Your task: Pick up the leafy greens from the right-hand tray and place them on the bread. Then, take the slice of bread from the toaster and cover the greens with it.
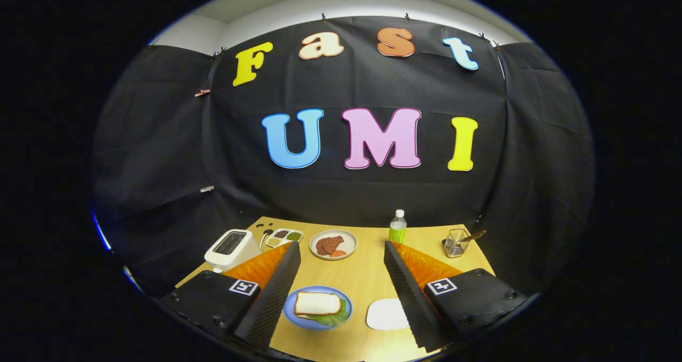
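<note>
Fingers: the gripper (341, 252) hung above the wooden desk (362, 276) with its 2 fingers spread wide apart and nothing held between them.

Bread: 1 slice of bread (317, 303) lay on top of the leafy greens (334, 319), a green edge showing under the slice on its near and right sides.

Plate: the blue plate (292, 313) carried the bread and greens and sat on the desk between the fingers, close to the left one.

Tray: a white tray (386, 314) lay on the desk just right of the blue plate, its right side hidden behind the right finger.

Toaster: the white toaster (230, 249) stood at the desk's left side, beyond the left finger, its dark slot facing up; whether any bread was inside could not be told.

Meat plate: a round pale plate (349, 239) with brown slices (329, 244) and an orange piece stood farther back, beyond the gap between the fingers.

Compartment dish: a small white divided dish (284, 238) holding dark, pale and green fillings sat between the toaster and the meat plate.

Bottle: a green bottle (397, 227) with a white cap stood upright at the back of the desk, beyond the right finger.

Wire holder: a metal mesh holder (454, 243) with a wooden-handled utensil leaning out of it stood near the desk's right back corner.
</note>
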A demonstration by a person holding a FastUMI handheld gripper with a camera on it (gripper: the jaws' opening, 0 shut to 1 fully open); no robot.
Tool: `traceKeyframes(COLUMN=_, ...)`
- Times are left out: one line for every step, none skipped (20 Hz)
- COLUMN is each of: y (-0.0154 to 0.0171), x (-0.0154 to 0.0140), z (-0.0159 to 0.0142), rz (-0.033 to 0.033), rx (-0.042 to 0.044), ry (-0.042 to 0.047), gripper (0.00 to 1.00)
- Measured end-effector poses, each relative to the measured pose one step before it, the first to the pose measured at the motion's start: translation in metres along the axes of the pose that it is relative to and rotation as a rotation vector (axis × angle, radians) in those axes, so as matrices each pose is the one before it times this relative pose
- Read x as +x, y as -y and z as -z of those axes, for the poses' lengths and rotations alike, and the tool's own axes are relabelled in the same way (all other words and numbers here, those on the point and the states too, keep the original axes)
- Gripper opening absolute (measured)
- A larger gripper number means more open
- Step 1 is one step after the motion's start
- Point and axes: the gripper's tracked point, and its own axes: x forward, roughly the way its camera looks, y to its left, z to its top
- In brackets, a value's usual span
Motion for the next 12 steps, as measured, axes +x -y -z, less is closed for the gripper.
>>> traceKeyframes(y=0.00268, x=-0.00159, z=-0.00103, rz=0.01057, rx=0.00608, ry=0.00491, gripper=0.99)
traceKeyframes(y=0.00457, x=-0.00095, z=-0.00131, rz=0.01633, rx=0.00401, ry=0.00811, gripper=0.99)
traceKeyframes(y=0.00357, x=-0.00080, z=-0.00191, rz=0.01228, rx=0.00052, ry=0.00758, gripper=0.99)
traceKeyframes(y=0.00166, x=-0.00050, z=0.00167, rz=0.00900, rx=-0.00002, ry=-0.00099, gripper=0.99)
traceKeyframes(y=0.00092, x=-0.00002, z=-0.00017, rz=0.00273, rx=0.00217, ry=-0.00174, gripper=0.98)
traceKeyframes(y=-0.00023, x=-0.00085, z=-0.00043, rz=0.00141, rx=0.00223, ry=-0.00019, gripper=0.98)
traceKeyframes(y=0.00073, x=-0.00113, z=-0.00062, rz=0.00261, rx=-0.00055, ry=-0.00068, gripper=0.98)
traceKeyframes(y=0.00095, x=0.00006, z=0.00006, rz=0.00215, rx=-0.00118, ry=0.00241, gripper=0.98)
traceKeyframes(y=-0.00065, x=-0.00111, z=0.00116, rz=0.00146, rx=-0.00030, ry=-0.00027, gripper=0.98)
traceKeyframes(y=-0.00099, x=-0.00003, z=0.00020, rz=-0.00191, rx=0.00046, ry=-0.00182, gripper=0.98)
traceKeyframes(y=-0.00089, x=-0.00073, z=-0.00011, rz=-0.00104, rx=-0.00089, ry=0.00012, gripper=0.98)
traceKeyframes(y=-0.00132, x=0.00049, z=0.00130, rz=-0.00214, rx=-0.00194, ry=-0.00228, gripper=0.98)
